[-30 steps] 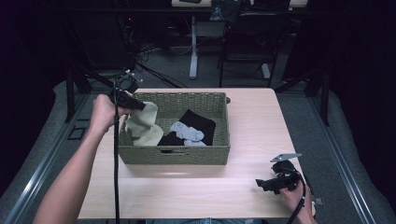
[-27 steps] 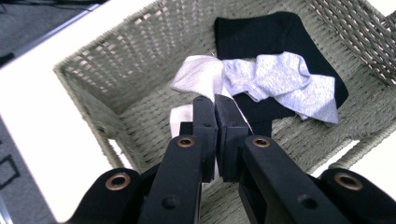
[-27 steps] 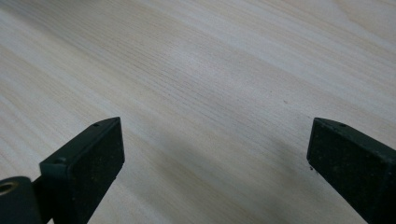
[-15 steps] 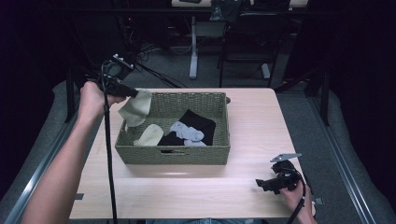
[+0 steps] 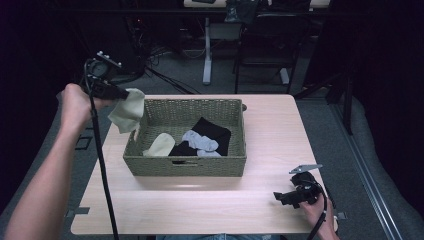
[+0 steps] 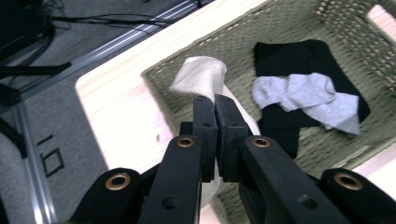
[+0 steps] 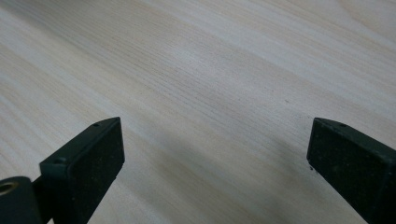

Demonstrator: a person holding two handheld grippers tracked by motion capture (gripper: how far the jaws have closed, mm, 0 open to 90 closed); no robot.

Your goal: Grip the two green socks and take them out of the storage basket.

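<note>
Lifting a cream sock [image 5: 128,111] out of the woven basket [image 5: 185,165]: step in hand, by the look of it, emptying the basket one sock at a time. Left gripper [image 5: 121,94] clamped on the sock, fingers [image 6: 205,126] pressed together with the cloth pinched between them. Sock hanging free above the basket's left rim, partly outside it, touching nothing below.

Inside the basket: a second cream sock [image 5: 160,145] near the left wall, a black sock [image 5: 210,134] toward the middle, a grey sock [image 5: 200,141] lying across the black one.

Next move, as a guess: carrying the held sock clear of the basket's left wall and laying it on bare tabletop [image 5: 200,210] in front of or beside the basket. Calls for enough height to keep the dangling toe from snagging the rim, then a gentle lowering before letting go.

Pose: left forearm [image 5: 50,170] stretched up from the near edge, to the left of the basket, hand [image 5: 75,102] raised above rim height, gripper pointing toward the basket. Right gripper [image 5: 287,196] resting low on the tabletop in front of the basket's right corner, well apart from it, fingers [image 7: 88,158] wide apart over bare wood, holding nothing.
</note>
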